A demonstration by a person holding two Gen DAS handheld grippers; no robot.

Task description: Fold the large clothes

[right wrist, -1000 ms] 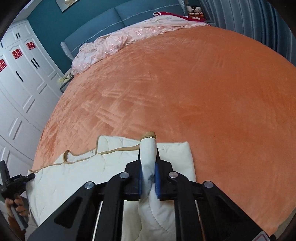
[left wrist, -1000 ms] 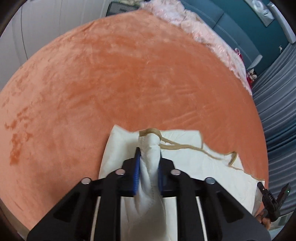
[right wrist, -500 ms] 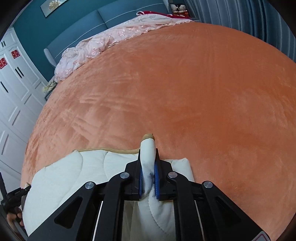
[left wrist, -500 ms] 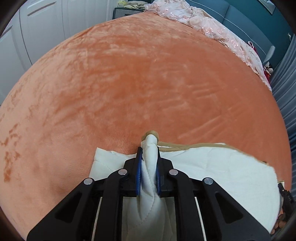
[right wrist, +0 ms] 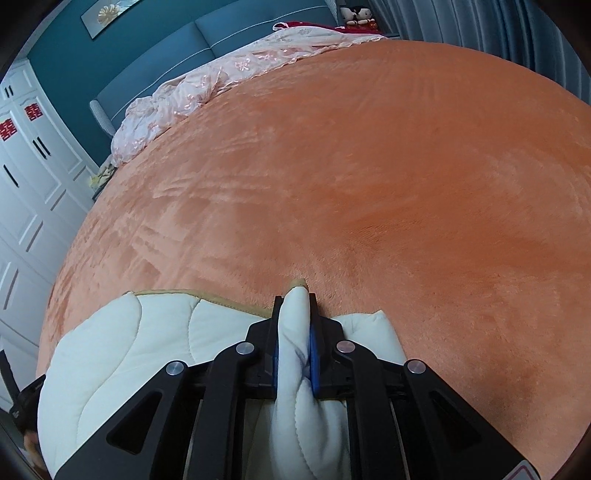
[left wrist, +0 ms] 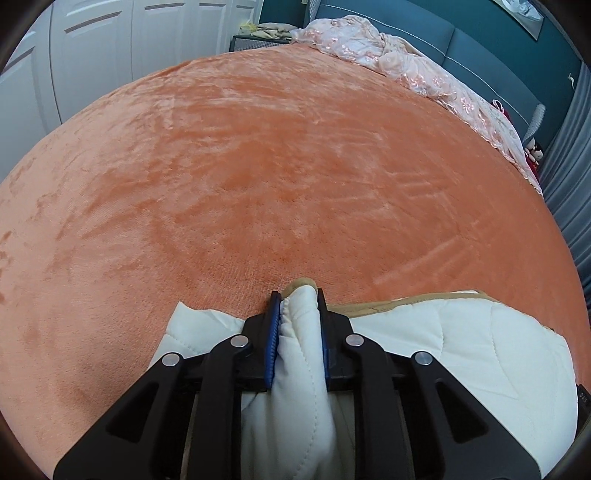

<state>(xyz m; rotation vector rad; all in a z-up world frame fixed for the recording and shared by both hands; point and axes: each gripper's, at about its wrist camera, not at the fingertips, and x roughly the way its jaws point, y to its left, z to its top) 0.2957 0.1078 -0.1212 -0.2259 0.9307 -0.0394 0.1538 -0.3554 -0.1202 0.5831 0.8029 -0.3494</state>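
A cream-white quilted garment [left wrist: 461, 332] with tan trim lies folded on the near part of an orange plush bed cover [left wrist: 258, 166]. My left gripper [left wrist: 297, 295] is shut on a bunched fold at its far left corner, and the tan edge pokes out past the blue pads. In the right wrist view the same garment [right wrist: 122, 332] spreads to the left. My right gripper [right wrist: 294, 297] is shut on a pinch of the cloth's far right corner, low over the bed cover [right wrist: 406, 166]. The trimmed edge runs nearly straight between both grips.
Crumpled pink bedding [left wrist: 406, 70] lies along the far side by a blue headboard [right wrist: 258, 33]. White wardrobe doors [right wrist: 33, 192] stand on one side and grey curtains [left wrist: 569, 177] on the other. Part of the left gripper [right wrist: 22, 398] shows at the right wrist view's left edge.
Both grippers have sunk toward the bed with the cloth in them. The lifted, wavy trimmed edge has come down and now lies straight over the layer below.
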